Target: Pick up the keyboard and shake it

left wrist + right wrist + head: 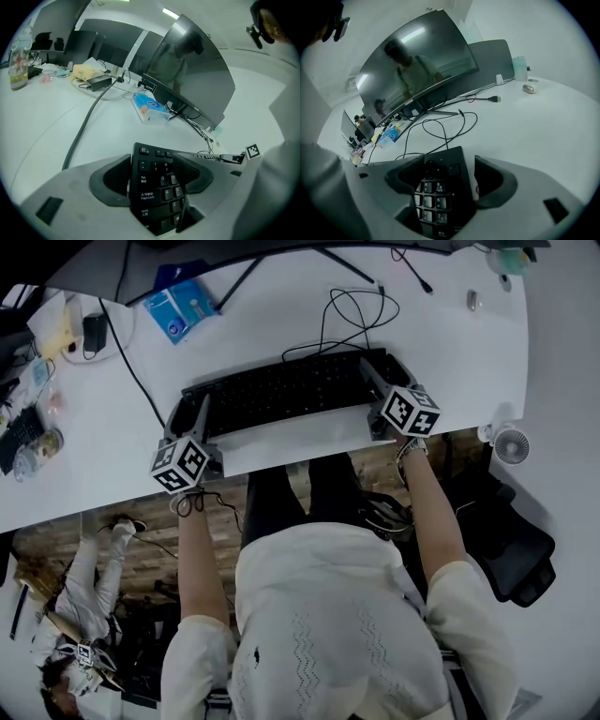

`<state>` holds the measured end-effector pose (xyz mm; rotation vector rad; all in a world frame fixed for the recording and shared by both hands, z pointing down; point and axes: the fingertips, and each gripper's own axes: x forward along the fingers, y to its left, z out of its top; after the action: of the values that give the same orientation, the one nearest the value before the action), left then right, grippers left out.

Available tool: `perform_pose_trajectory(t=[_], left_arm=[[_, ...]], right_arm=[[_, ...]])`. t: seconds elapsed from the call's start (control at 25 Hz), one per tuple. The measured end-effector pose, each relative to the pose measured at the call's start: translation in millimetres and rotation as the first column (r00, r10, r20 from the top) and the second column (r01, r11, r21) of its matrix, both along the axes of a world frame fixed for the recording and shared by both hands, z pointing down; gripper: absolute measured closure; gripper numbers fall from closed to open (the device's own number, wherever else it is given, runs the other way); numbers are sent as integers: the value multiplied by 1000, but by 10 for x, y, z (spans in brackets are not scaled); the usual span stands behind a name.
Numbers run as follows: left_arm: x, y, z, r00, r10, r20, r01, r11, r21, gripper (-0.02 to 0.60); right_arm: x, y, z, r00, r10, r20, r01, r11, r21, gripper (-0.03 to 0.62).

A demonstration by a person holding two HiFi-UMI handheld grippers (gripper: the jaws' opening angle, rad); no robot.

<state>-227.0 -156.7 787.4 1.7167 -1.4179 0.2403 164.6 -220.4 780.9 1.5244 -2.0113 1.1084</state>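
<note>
The black keyboard point(281, 390) stretches across the white desk point(281, 451) near its front edge. My left gripper point(194, 418) is shut on its left end and my right gripper point(371, 378) on its right end. In the left gripper view the keyboard point(157, 192) stands tilted between the jaws of the left gripper point(153, 172), one pad on the keys, the other behind the underside. The right gripper view has the number-pad end of the keyboard point(433, 190) clamped by the right gripper point(450, 176). I cannot tell whether the keyboard rests on the desk or hangs just above it.
The keyboard's cable point(352, 310) loops behind it toward the curved monitor point(417, 65). A blue tissue pack point(180, 307) and a black power cord point(127, 362) lie at the back left. A small fan point(512, 444) and an office chair point(506, 531) stand to the right.
</note>
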Motion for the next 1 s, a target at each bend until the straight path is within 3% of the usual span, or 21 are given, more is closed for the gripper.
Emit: perform_pose_trajectory(t=[0.36, 1.0], left_arm=[[28, -35, 23, 999, 4, 36, -4, 1000, -14, 305], [32, 45, 1, 994, -81, 70, 83, 996, -25, 301]], right_arm=[[-46, 8, 9, 1000, -9, 2, 9, 1000, 17, 263], [-92, -14, -17, 996, -84, -40, 84, 996, 16, 295]])
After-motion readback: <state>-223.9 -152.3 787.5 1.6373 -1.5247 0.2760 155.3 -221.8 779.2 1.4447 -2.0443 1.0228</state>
